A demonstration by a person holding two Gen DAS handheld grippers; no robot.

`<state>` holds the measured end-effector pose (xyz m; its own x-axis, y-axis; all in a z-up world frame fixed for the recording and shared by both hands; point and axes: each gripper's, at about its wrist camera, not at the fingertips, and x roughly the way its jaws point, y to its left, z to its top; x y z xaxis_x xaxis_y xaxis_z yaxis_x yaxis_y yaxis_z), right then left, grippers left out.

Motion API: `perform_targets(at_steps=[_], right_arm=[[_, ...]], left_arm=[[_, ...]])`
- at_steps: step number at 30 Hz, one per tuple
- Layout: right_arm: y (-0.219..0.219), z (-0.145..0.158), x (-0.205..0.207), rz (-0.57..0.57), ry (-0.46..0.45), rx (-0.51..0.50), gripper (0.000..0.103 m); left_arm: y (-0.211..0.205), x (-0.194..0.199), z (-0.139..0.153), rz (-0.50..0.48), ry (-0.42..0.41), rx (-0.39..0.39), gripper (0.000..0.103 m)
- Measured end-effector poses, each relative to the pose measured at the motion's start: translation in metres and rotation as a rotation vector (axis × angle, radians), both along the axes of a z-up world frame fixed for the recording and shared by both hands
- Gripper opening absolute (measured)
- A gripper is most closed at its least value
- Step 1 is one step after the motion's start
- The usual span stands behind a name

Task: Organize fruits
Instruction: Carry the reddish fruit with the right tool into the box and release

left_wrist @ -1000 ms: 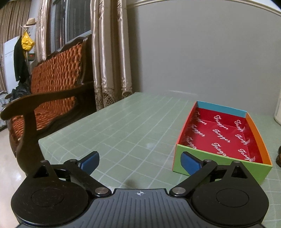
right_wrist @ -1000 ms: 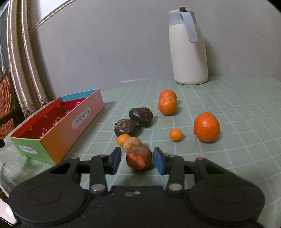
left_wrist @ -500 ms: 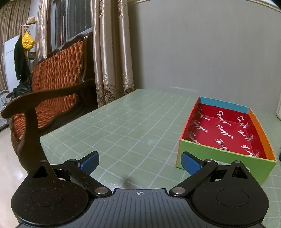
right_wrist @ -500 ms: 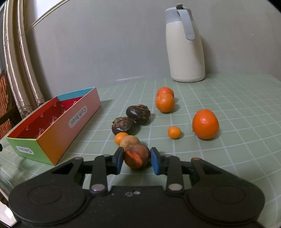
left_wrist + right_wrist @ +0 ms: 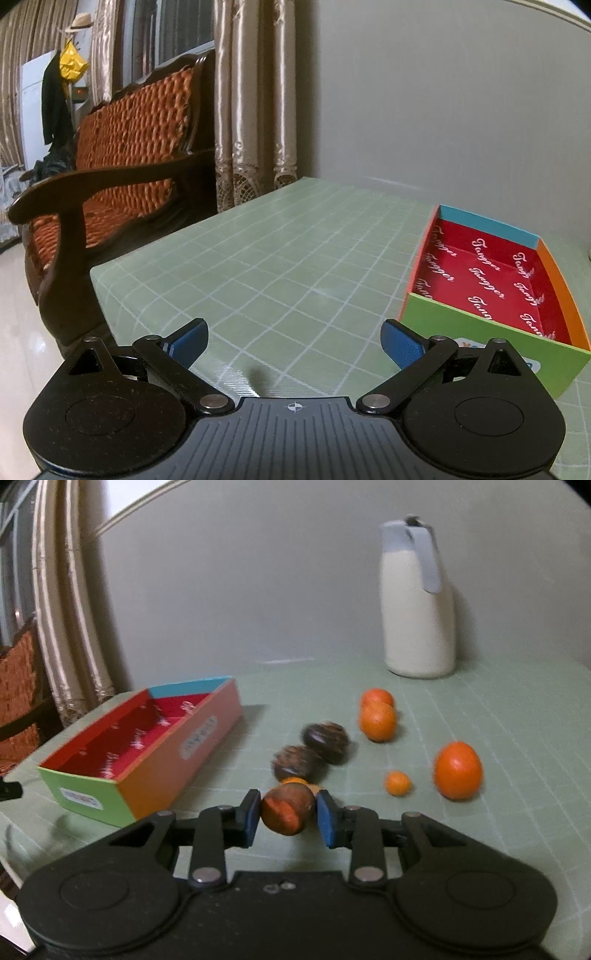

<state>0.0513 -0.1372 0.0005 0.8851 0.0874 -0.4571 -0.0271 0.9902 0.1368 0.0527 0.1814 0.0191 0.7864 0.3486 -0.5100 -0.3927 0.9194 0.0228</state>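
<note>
My right gripper [image 5: 287, 812] is shut on a brown-and-red fruit [image 5: 286, 808] and holds it above the green table. Behind it lie two dark wrinkled fruits [image 5: 327, 738], [image 5: 295, 762], a small orange fruit [image 5: 398, 783], a large orange [image 5: 458, 770] and two more oranges [image 5: 377, 722] further back. The colourful box with a red inside [image 5: 147, 734] stands to the left, empty. My left gripper [image 5: 293, 341] is open and empty, low over the table, with the box [image 5: 491, 273] to its right.
A cream thermos jug [image 5: 419, 602] stands at the back of the table by the grey wall. A wooden sofa with orange cushions [image 5: 122, 155] and curtains [image 5: 251, 96] lie beyond the table's left edge.
My right gripper closed on the brown-and-red fruit and lifted it off the table. My left gripper shifted a little to the left, still open.
</note>
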Motion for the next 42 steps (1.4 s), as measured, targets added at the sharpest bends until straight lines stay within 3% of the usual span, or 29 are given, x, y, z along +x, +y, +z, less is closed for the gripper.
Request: perform_targets(at_steps=[17, 32, 39, 42], right_arm=[[0.075, 0.037, 0.036, 0.21, -0.073, 0.016, 0.032], [0.127, 0.019, 0.06, 0.311, 0.015, -0.024, 0.032], [0.125, 0.017, 0.058, 0.317, 0.021, -0.001, 0.047], [0.121, 0.02, 0.054, 0.315, 0.002, 0.005, 0.048]], left_arm=[[0.043, -0.015, -0.001, 0.099, -0.016, -0.045, 0.099], [0.096, -0.034, -0.008, 0.218, -0.002, -0.084, 0.099], [0.093, -0.033, -0.009, 0.208, 0.0, -0.092, 0.099], [0.088, -0.032, -0.008, 0.196, -0.001, -0.086, 0.099]])
